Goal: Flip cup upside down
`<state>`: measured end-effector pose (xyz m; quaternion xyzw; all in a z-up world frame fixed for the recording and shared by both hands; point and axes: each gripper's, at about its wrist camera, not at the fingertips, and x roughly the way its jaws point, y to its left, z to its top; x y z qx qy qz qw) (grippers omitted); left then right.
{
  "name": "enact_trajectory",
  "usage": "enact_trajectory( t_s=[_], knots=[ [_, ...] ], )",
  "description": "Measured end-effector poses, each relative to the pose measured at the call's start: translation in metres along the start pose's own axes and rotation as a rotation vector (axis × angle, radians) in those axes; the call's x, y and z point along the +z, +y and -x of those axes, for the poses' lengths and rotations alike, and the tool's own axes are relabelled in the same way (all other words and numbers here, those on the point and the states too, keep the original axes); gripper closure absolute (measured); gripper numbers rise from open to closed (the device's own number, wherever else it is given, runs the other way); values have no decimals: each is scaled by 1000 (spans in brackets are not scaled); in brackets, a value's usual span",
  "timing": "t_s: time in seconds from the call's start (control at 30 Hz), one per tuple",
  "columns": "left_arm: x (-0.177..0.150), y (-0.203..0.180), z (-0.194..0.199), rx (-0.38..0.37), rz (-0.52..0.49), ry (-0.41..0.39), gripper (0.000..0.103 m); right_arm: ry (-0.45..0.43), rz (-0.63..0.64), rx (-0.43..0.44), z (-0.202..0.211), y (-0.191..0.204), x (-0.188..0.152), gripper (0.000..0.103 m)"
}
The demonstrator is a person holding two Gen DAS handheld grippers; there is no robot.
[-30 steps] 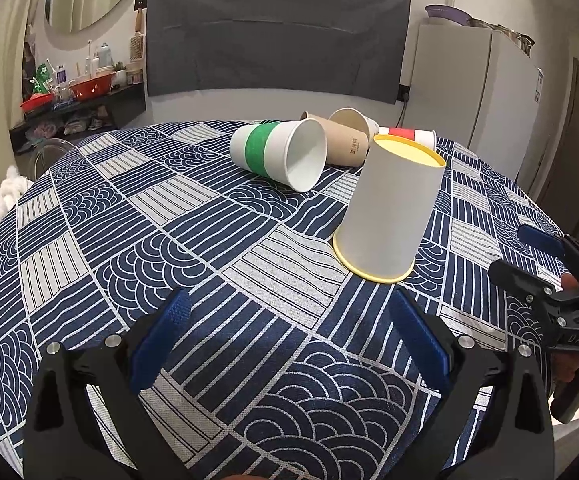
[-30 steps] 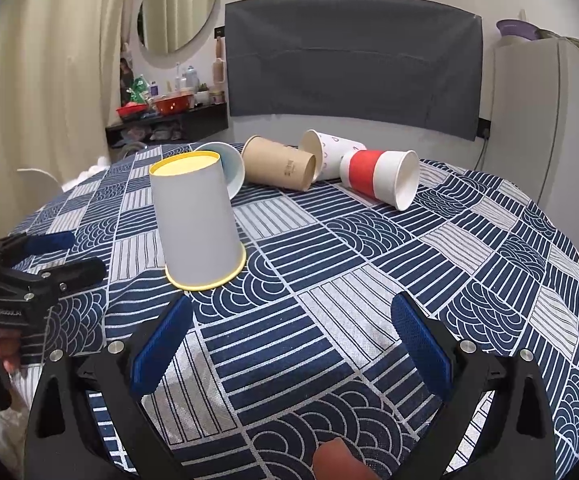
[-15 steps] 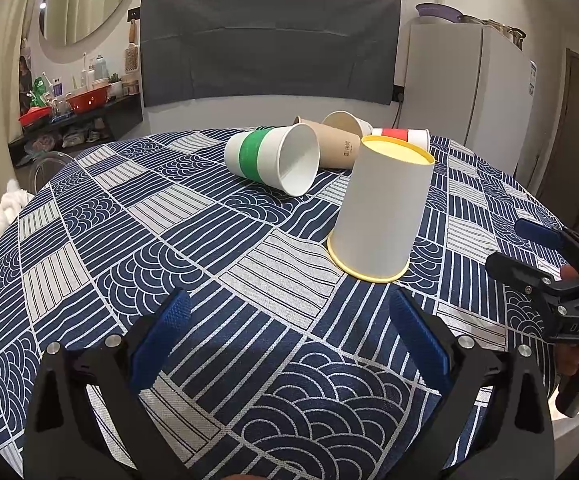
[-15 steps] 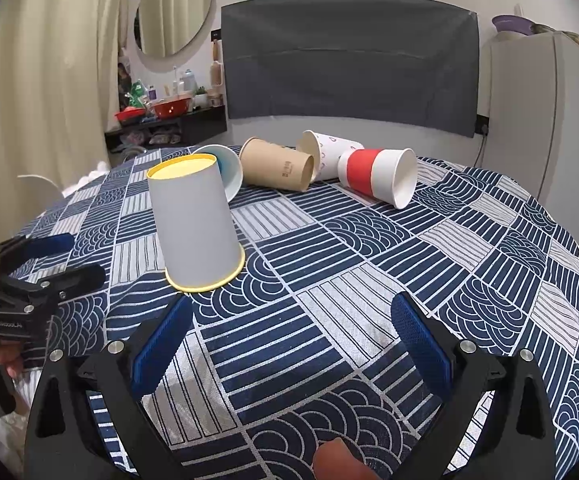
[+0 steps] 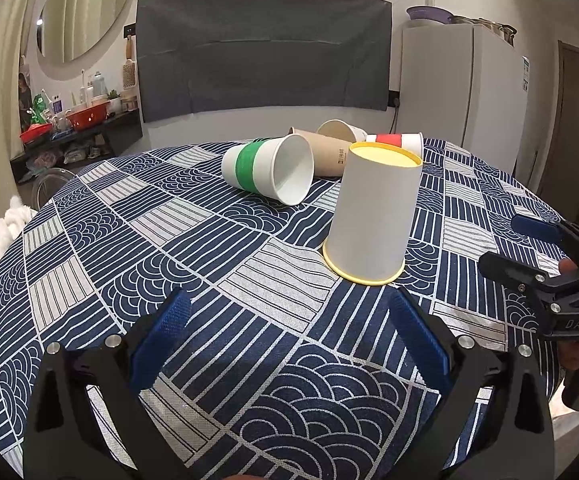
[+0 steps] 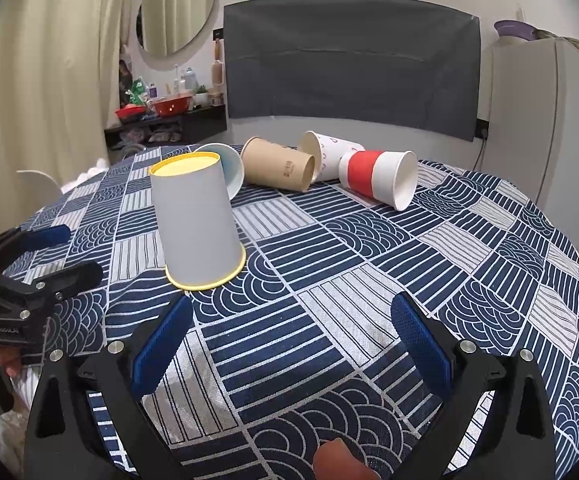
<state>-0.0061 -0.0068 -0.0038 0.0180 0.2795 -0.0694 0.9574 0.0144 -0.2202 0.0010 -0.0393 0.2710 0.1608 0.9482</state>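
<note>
The white paper cup with yellow rim [image 5: 373, 216] stands mouth-down on the blue patterned tabletop [image 5: 137, 248], so the inversion appears complete. Left gripper [image 5: 289, 344] and right gripper [image 6: 289, 340] both hold their jaws apart, empty, short of the cup. Four other paper cups [image 6: 329, 168] lie sideways behind it.

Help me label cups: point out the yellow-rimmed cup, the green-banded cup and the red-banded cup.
yellow-rimmed cup [image 5: 373, 220]: left wrist view, white side wall.
green-banded cup [image 5: 247, 168]: left wrist view, green band.
red-banded cup [image 6: 359, 170]: right wrist view, red band.
</note>
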Motion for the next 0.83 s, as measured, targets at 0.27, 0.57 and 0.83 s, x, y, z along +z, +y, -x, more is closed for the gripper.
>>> enact_trajectory(
  t_s=[0.27,0.57,0.83],
  knots=[
    [0,-2,1,1,-10,-3,6,2,-1,0,0,1,0,8],
    [-1,0,2,5,4,-8,6,2,6,0,0,1,0,8],
    [0,4,1,11,27,7,6,4,8,-1,-1,2,0,8]
  ],
)
